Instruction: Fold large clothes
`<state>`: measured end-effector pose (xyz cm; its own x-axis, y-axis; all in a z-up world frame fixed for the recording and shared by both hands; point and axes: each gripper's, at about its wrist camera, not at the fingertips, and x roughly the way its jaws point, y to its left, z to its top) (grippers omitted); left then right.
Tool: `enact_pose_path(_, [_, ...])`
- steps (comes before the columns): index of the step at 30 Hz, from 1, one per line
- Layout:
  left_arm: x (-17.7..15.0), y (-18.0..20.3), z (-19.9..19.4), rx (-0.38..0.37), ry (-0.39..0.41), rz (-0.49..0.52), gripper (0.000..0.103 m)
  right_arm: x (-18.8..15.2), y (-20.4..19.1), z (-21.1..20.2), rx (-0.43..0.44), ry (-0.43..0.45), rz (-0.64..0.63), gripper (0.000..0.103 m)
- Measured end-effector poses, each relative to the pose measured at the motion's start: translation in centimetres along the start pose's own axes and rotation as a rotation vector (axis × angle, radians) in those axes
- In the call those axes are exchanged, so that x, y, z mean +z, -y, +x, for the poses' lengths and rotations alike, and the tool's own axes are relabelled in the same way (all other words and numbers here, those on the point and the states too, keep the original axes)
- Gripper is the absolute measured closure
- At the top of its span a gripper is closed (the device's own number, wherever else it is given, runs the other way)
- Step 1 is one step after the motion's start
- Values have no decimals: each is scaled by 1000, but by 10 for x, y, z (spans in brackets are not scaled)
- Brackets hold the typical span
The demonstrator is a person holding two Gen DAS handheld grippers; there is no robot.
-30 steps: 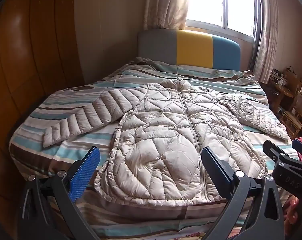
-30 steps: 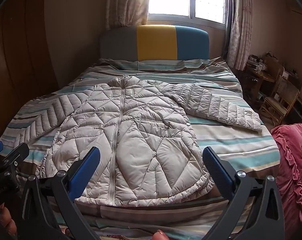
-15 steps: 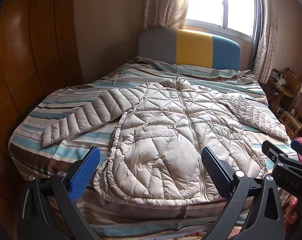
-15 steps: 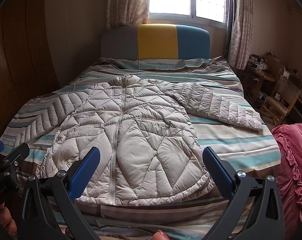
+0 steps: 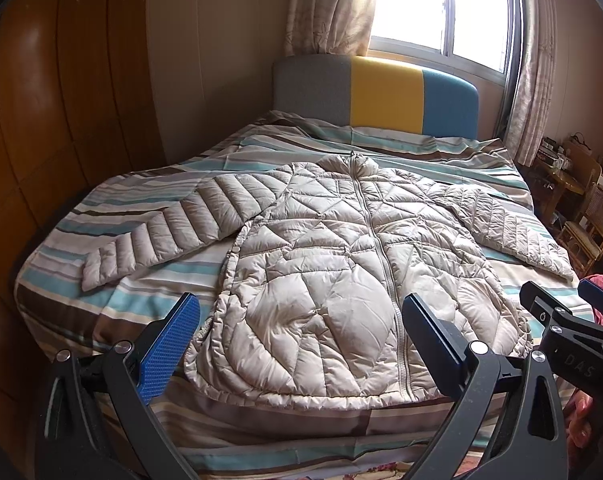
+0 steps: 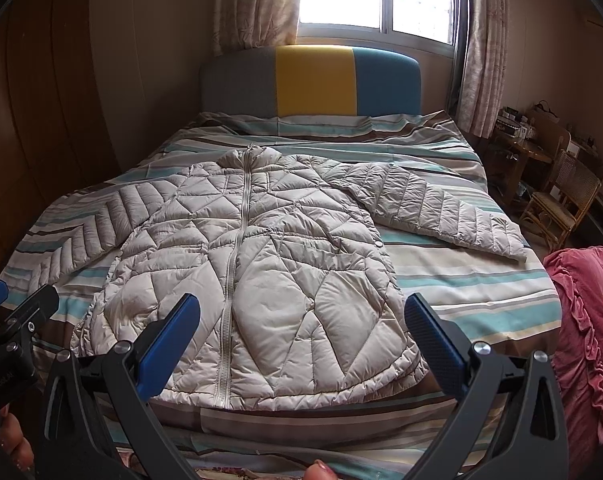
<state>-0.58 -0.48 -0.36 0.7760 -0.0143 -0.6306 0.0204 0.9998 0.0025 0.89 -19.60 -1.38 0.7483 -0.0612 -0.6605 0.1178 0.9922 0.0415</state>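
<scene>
Currently pre-fold: puffer jacket lies flat, zipped, sleeves spread on the striped bed. Your left gripper and right gripper both gape wide, empty. Next, probably pinch a sleeve cuff and fold inward.

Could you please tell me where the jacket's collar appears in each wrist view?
Left wrist: collar sits upper centre, slightly right.
Right wrist: collar sits upper centre, left of the middle.
Shared landmark: the headboard's yellow panel behind it.
</scene>
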Motion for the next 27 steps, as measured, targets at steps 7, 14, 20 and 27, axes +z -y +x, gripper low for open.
enact_pose_path(7, [0,0,0,0,-4,-1,3,0,-1,1,3,-3,-1,2])
enact_pose_path(14, [-4,5,-2,-2,-7,1,3,0,-1,2,10,-6,-5,2])
enact_pose_path(20, [-4,3,-1,-4,-9,0,3,0,-2,2,11,-9,-6,2])
enact_pose_path(27, [-6,4,0,-7,-18,0,3,-1,-2,3,11,-11,-8,2])
